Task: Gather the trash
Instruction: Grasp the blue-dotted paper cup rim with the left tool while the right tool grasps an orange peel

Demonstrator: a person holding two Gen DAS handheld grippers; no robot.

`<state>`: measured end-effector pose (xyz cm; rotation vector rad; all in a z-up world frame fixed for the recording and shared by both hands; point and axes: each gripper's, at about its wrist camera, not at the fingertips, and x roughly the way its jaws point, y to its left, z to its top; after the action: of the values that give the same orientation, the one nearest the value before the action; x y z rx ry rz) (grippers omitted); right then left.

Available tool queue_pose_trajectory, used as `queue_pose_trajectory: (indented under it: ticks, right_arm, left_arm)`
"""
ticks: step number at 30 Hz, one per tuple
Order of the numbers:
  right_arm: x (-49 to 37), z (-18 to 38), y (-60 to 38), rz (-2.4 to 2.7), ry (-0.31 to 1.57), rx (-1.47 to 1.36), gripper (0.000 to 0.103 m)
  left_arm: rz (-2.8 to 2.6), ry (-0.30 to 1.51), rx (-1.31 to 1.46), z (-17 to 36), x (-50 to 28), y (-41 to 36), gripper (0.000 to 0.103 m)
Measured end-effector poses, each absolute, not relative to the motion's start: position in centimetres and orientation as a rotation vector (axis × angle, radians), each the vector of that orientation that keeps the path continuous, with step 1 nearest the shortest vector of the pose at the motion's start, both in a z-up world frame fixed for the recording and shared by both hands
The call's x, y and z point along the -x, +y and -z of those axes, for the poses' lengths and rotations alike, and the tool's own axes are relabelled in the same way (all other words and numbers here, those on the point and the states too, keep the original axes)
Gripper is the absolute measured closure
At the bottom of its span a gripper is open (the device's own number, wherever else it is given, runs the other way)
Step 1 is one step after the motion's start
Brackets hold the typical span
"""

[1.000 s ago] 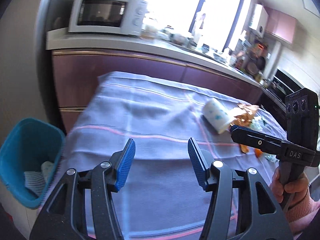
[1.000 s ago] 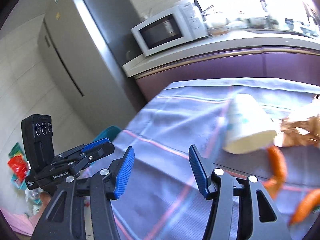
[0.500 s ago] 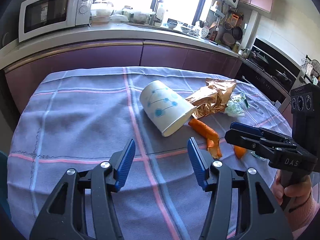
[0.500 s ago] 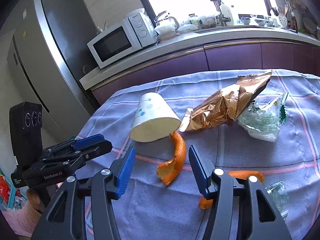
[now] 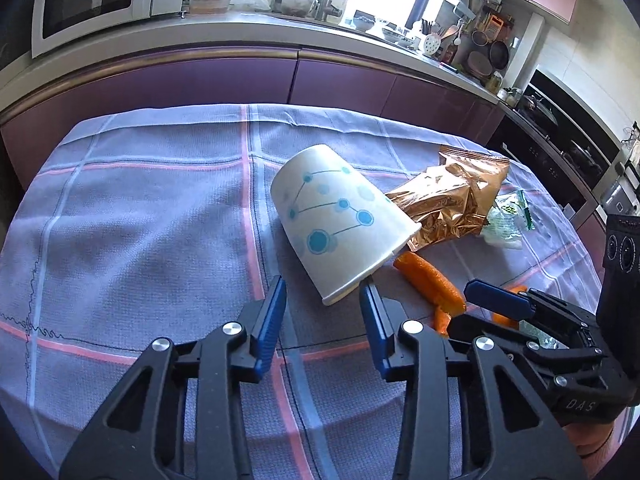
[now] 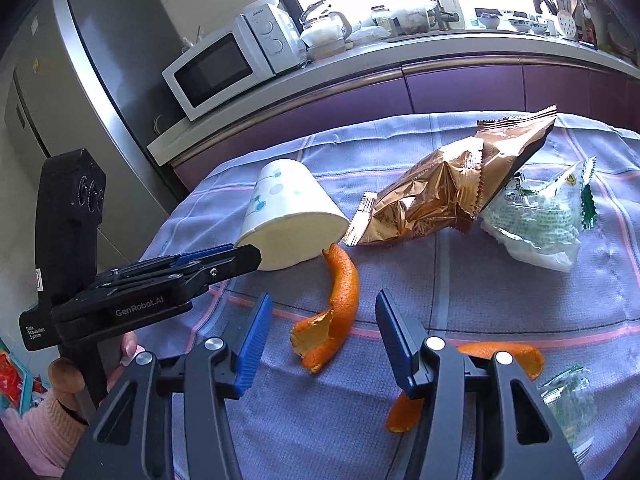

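Trash lies strewn over the clothed bench [image 5: 120, 208]: a tipped cup [image 5: 340, 228] toward the middle, a peel [image 6: 332, 316] just before its mouth, a gold bag [image 6: 448, 196] against its rim, then a clear wrapper [image 6: 540, 220] toward the right edge. The left tongs [image 5: 322, 296], whose jaws have just been closing, are part open and hold nothing, their tips at the cup's rim, likely lining up to pinch it. The right tongs [image 6: 324, 312] are part open and empty, framing the peel, probably their next pick.
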<state>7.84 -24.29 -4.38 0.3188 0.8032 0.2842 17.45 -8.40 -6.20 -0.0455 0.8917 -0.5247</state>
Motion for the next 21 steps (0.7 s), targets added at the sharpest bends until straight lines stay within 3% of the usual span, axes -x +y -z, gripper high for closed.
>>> queue_pose_trajectory:
  ticks: [7, 21]
  right_arm:
    - [-8.0, 4.5, -23.9, -0.282, 0.820, -0.311, 0.054]
    - [-8.8, 4.9, -23.7, -0.272, 0.857, -0.321, 0.071]
  left_arm:
    - [0.528, 0.909, 0.078, 6.5, -18.0, -8.3, 0.087]
    - [0.513, 0.860, 0.080, 5.6, -16.8, -7.3, 0.097]
